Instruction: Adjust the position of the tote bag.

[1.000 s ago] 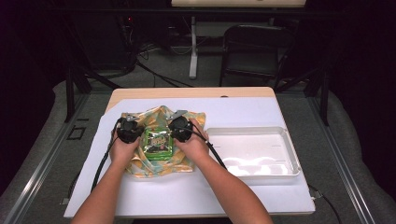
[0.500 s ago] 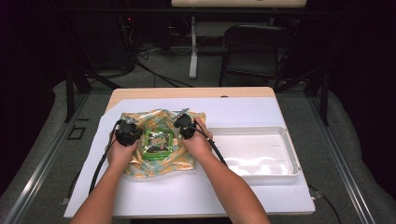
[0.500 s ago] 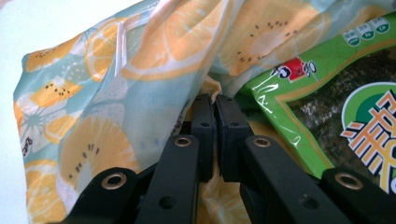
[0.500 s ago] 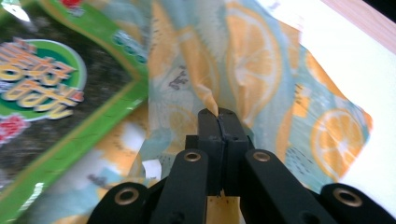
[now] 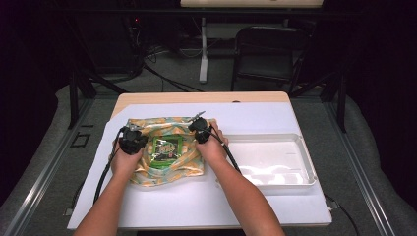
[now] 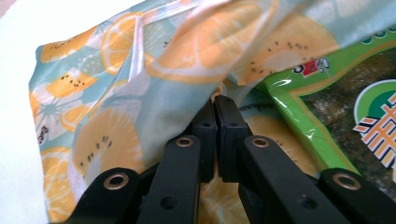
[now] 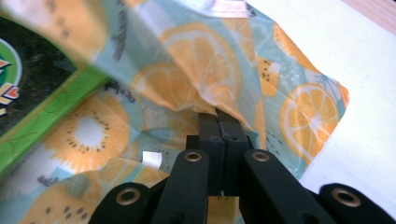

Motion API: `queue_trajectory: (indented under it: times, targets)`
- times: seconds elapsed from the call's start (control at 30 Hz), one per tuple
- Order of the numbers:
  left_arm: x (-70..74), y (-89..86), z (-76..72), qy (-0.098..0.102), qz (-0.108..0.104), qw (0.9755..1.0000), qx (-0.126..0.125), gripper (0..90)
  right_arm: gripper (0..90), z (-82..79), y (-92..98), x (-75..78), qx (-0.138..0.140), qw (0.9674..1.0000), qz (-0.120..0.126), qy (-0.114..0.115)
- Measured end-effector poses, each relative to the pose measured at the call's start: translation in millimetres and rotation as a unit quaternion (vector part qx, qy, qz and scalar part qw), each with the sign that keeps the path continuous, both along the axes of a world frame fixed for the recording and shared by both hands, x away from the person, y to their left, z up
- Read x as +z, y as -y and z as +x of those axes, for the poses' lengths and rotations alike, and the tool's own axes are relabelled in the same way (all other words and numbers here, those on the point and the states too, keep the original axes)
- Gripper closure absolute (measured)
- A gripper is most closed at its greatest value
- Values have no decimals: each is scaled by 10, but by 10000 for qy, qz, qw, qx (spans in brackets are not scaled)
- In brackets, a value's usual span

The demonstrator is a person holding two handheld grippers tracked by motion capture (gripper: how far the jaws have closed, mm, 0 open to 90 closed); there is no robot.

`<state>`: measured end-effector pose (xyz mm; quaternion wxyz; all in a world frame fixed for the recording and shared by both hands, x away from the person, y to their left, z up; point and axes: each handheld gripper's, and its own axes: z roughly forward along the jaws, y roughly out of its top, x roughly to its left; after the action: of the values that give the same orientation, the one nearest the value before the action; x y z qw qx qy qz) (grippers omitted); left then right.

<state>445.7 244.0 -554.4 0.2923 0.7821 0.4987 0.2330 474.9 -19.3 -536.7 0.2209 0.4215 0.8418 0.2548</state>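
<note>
Both grippers are pinched shut on the top layer of a fruit-print bag that lies flat on the left half of the white table. The left gripper grips a fold of the film near the bag's left side; the right gripper holds a fold near its right side, and its jaws have just been closing onto that film. A green snack packet shows in the bag's middle, between the two grips — whether it lies on or inside the bag is hard to tell.

The step looks like lifting or spreading the bag's upper layer. To do it well, both hands should rise together and evenly, so that the thin film neither slips from one pinch nor tears, and the packet stays level.

For room: the white tray sits just right of the right hand — close enough to clip. The table's far edge lies near the bag's top; ahead and to the left there is open tabletop.
</note>
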Motion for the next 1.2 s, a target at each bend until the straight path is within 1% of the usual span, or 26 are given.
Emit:
queue_trajectory:
  times: [0.07, 0.1, 0.13, 0.3, 0.37, 0.4, 0.43, 0.47, 0.53, 0.57, 0.63, 0.67, 0.7, 0.83, 0.87, 0.9, 0.97, 1.0, 1.03, 1.07, 1.1, 1.17, 1.2]
  targets:
    - [0, -14, 0, -17, -34, 10000, 47, 883, 900, 11, 17, -3, -37, 10000, -6, -20]
    - [1, -22, 1, -20, -27, 10000, 50, 884, 900, 17, 29, 8, -18, 9999, -79, -64]
    - [1, -27, 0, -24, -31, 10000, 74, 884, 900, 20, 32, -2, -55, 10000, -13, -25]
    - [-3, -51, 4, -28, -30, 9999, 165, 885, 900, 28, 64, 9, -125, 9999, 28, -42]
    - [-2, -53, 4, -31, -25, 9999, 166, 885, 900, 26, 69, 16, -111, 9999, 9, -41]
    - [-1, -54, 3, -29, -7, 9999, 165, 886, 900, 20, 86, 40, -66, 9999, -63, -68]
    - [-1, -54, 3, -29, -7, 9999, 165, 886, 900, 16, 89, 37, -98, 9999, -11, -29]
    - [0, -54, 1, -25, 10, 9998, 174, 887, 900, 15, 100, 45, -90, 10000, -10, -23]
    - [6, -54, -3, -17, 27, 9998, 187, 889, 900, 13, 125, 73, -53, 9999, -110, -83]
    - [6, -54, -3, -17, 27, 9998, 187, 890, 900, 10, 129, 65, -82, 9999, -49, -36]
    - [12, -61, -6, -20, 38, 9998, 207, 891, 900, 9, 131, 60, -107, 9999, -20, -3]
    - [17, -69, -8, -24, 25, 9998, 220, 893, 900, 11, 144, 71, -101, 9999, -89, -28]
    - [17, -71, -8, -19, 15, 9997, 227, 893, 900, 10, 145, 73, -133, 9999, -88, -16]
    - [32, -74, -15, 36, 34, 9997, 247, 896, 900, 12, 155, 97, -104, 9999, -137, -5]
    - [34, -69, -17, 88, 8, 9996, 283, 898, 900, 13, 154, 97, -152, 9999, -54, 56]
    - [35, -69, -16, 91, 14, 9996, 278, 899, 900, 14, 151, 87, -195, 9998, 27, 97]
    - [33, -65, -17, 89, 14, 9995, 290, 900, 900, 17, 152, 87, -209, 9997, 33, 101]
    - [29, -59, -16, 98, 18, 9996, 263, 900, 900, 30, 160, 94, -204, 9997, -55, 80]
    - [31, -54, -19, 97, 21, 9996, 254, 900, 900, 34, 157, 79, -238, 9996, 22, 115]
    - [30, -50, -19, 122, 16, 9996, 249, 900, 900, 44, 165, 80, -241, 9996, -13, 111]
    - [30, -49, -18, 138, 18, 9996, 236, 900, 900, 54, 169, 72, -271, 9996, 26, 121]
    - [30, -46, -19, 147, 13, 9996, 237, 900, 900, 65, 180, 75, -285, 9995, 3, 116]
    - [24, -43, -16, 155, 29, 9996, 228, 900, 900, 87, 195, 69, -331, 9994, 33, 126]
